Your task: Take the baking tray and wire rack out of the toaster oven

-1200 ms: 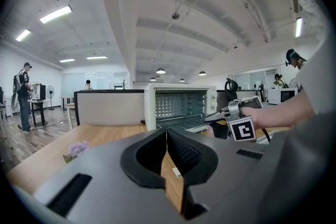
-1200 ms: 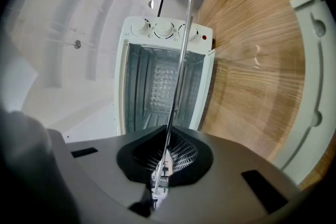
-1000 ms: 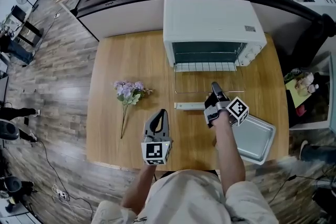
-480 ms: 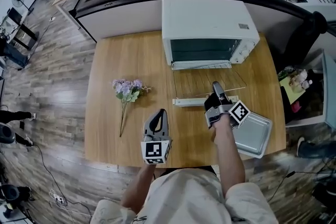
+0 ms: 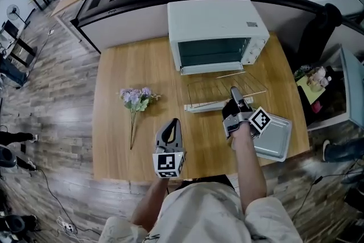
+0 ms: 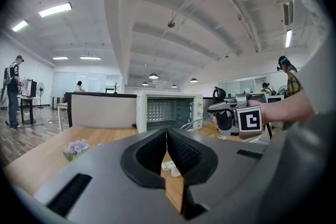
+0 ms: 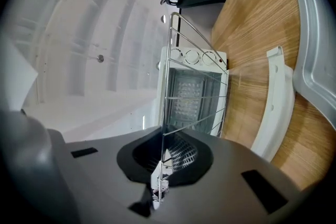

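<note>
Gripping the near edge of the wire rack (image 5: 223, 87), the right gripper (image 5: 234, 92) has its jaws closed on one thin wire, and the rack stretches straight ahead of them, tilted, over the open oven door (image 5: 206, 105). The rack's far edge is close to the mouth of the toaster oven (image 5: 216, 23); whether it is wholly out of the oven I cannot tell. The baking tray (image 5: 275, 140) lies flat on the wooden table (image 5: 116, 139) to this gripper's right and slightly behind it, near the table's right front corner. The door's white handle bar sits just below and left of the jaws, between them and the table. The left gripper (image 5: 173, 124) is held well apart to the left and nearer the person, jaws pressed together with nothing between them, pointing towards the oven. A sprig of purple flowers (image 5: 136, 98) lies further left of it on the table. Bare wood lies open between the two grippers and between the left gripper and the oven
</note>
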The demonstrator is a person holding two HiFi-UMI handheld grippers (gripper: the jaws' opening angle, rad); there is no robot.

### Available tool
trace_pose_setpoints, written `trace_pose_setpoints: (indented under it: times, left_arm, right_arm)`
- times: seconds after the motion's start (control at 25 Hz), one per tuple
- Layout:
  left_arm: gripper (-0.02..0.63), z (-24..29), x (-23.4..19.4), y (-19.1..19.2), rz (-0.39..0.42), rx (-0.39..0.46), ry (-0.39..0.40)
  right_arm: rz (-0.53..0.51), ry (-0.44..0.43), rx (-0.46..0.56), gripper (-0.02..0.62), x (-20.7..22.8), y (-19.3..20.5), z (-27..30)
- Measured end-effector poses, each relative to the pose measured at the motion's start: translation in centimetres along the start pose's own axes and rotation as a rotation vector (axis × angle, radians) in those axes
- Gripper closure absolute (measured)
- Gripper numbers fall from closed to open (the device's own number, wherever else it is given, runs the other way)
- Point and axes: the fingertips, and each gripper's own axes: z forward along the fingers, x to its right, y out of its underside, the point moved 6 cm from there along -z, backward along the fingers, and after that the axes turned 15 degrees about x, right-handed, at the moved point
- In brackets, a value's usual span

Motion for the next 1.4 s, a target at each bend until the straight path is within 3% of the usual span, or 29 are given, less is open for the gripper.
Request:
trace_pose_setpoints:
  times: [0.6, 1.4]
  left_arm:
    - [0.588, -2.6, 3.6, 0.4, 0.0, 0.003, 0.19]
    - [0.588, -2.9, 10.2, 1.2, -0.032, -0.002, 0.374]
  right_arm:
    - [-0.049, 0.05, 0.169, 0.574, 0.0, -4.0, -9.3]
    - [-0.055, 0.125, 0.358, 0.574, 1.6, -9.9, -20.0]
